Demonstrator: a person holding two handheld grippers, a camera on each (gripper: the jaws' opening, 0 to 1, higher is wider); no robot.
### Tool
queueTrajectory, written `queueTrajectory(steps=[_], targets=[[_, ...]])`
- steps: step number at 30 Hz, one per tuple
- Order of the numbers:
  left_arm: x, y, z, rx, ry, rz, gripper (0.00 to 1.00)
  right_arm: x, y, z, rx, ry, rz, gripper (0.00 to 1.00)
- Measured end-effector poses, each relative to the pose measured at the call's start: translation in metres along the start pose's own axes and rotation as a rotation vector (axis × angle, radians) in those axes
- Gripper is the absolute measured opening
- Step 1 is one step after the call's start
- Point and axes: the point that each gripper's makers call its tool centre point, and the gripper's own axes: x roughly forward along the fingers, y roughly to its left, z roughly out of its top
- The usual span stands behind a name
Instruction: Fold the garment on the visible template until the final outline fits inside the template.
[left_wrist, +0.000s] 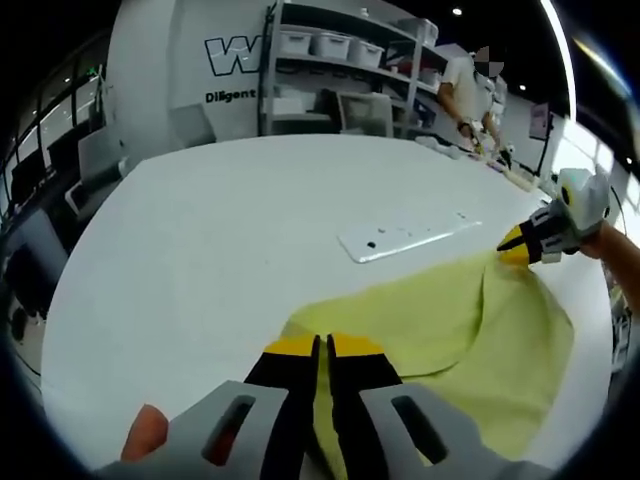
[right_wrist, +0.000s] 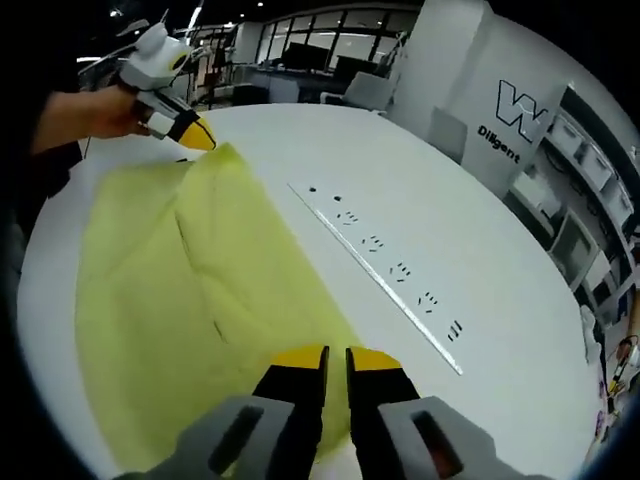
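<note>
Mid-fold: my left gripper (left_wrist: 322, 352) and right gripper (right_wrist: 337, 362) each clenched on corner of yellow garment (right_wrist: 180, 290) beside power strip (right_wrist: 385, 268). Next: carry edge over, lay flat.

R gripper (right_wrist: 336, 358) fingers pinch yellow garment (right_wrist: 190, 280) corner; L gripper (right_wrist: 190, 130) pinches far corner.

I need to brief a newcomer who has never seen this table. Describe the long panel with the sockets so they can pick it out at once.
Start at the big white table. On it lies a yellow-green garment, pinched at opposite ends by the left gripper and right gripper. Just beyond the cloth's edge runs the socket strip, a long narrow white panel set flat in the tabletop; its row of small dark slots sets it apart.
</note>
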Motion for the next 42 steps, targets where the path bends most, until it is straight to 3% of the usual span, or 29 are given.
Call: queueTrajectory(steps=[6, 9, 11, 17, 21, 24, 28, 36, 38, 42], targets=[[0.0, 0.001, -0.001, -0.006, 0.003, 0.004, 0.01, -0.008, -0.006, -0.02, 0.063, 0.012, -0.045, 0.09], [0.0, 0.001, -0.003, -0.003, 0.008, 0.002, 0.01, -0.01, -0.006, -0.024, 0.137, -0.007, -0.041, 0.11], [0.001, 0.0, -0.004, 0.003, 0.013, 0.003, 0.01, -0.008, -0.008, -0.027, 0.126, -0.002, -0.057, 0.12], [0.002, 0.0, -0.005, -0.006, 0.014, 0.002, 0.0, -0.002, -0.004, -0.032, 0.17, 0.002, -0.063, 0.06], [0.002, 0.003, -0.005, 0.0, 0.018, 0.006, 0.0, -0.001, -0.006, -0.031, 0.29, -0.036, -0.059, 0.04], [0.001, 0.006, -0.004, -0.01, 0.016, 0.013, 0.0, -0.001, -0.016, -0.034, 0.266, -0.031, -0.1, 0.0], [0.002, 0.005, -0.003, -0.006, 0.013, 0.011, 0.0, -0.002, -0.015, -0.03, 0.33, -0.06, -0.089, 0.0], [0.002, 0.006, -0.005, -0.008, 0.02, 0.014, 0.0, -0.028, -0.025, -0.012, 0.332, -0.146, -0.151, 0.0], [0.002, 0.006, -0.006, -0.012, 0.02, 0.016, 0.0, -0.033, -0.031, -0.007, 0.379, -0.197, -0.174, 0.0], [0.002, 0.006, -0.004, -0.014, 0.013, 0.018, 0.0, -0.032, -0.041, -0.022, 0.496, -0.202, -0.235, 0.0]])
